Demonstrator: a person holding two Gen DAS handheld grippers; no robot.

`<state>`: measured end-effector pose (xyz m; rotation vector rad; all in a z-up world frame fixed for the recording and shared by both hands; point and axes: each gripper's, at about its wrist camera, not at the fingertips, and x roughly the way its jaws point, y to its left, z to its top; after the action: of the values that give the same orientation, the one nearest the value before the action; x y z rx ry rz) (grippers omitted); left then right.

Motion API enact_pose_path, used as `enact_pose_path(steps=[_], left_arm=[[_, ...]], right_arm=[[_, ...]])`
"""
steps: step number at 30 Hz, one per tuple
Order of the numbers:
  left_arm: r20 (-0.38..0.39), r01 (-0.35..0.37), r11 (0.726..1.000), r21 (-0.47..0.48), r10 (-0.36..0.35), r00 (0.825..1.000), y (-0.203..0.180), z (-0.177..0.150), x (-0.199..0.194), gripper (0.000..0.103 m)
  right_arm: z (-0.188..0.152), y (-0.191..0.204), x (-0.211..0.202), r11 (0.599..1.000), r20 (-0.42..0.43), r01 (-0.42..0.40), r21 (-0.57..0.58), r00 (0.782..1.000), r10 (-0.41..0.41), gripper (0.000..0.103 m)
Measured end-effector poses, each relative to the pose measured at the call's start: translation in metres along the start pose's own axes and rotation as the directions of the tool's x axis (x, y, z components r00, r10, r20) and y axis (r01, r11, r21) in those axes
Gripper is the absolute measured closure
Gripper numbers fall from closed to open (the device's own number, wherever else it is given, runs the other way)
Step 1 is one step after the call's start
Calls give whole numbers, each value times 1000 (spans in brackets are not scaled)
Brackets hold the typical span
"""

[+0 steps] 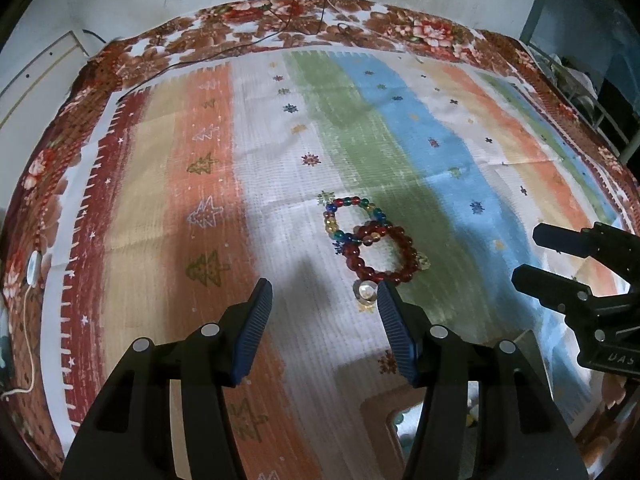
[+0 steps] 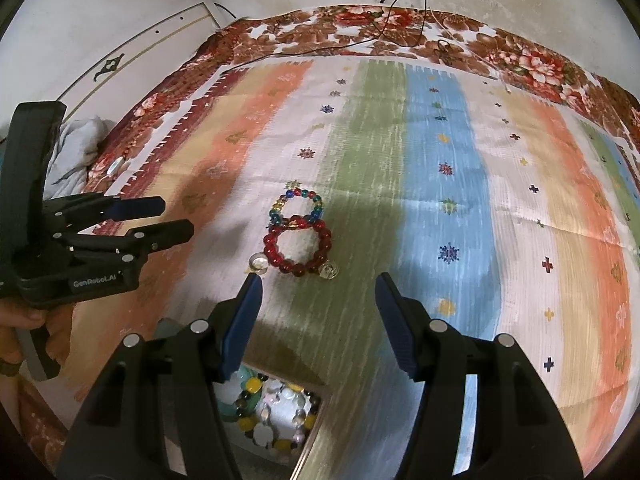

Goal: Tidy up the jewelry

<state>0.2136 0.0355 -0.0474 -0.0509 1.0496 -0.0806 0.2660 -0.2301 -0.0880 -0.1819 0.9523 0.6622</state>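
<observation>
Two bead bracelets lie mid-frame on the striped cloth (image 2: pixel 440 184): a dark red bracelet (image 2: pixel 298 249) of glossy round beads and, overlapping its far edge, a multicoloured bracelet (image 2: pixel 298 208) — together their long axis runs away from the cameras. Both the left hand-held gripper (image 1: pixel 324 300) and right hand-held gripper (image 2: pixel 318 294) hover spread wide, holding nothing. An open box (image 2: pixel 308 446) of beads sits at lower centre.

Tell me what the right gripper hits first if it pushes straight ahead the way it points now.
Probably the red bead bracelet. The right gripper is open and empty, and the bracelet lies on the striped cloth just ahead between its fingertips, with the multicolored bracelet behind. Depth is uncertain.
</observation>
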Motion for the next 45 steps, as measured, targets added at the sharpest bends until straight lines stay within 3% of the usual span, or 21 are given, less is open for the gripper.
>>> enact_pose_path(steps=[21, 45], left_arm=[[-59, -37, 999, -1, 37, 998, 11, 31, 47, 48], [-176, 21, 999, -26, -25, 984, 11, 64, 122, 48]], right_arm=[[25, -10, 60, 999, -101, 27, -20, 994, -29, 44], [40, -15, 134, 998, -234, 30, -61, 971, -43, 44]])
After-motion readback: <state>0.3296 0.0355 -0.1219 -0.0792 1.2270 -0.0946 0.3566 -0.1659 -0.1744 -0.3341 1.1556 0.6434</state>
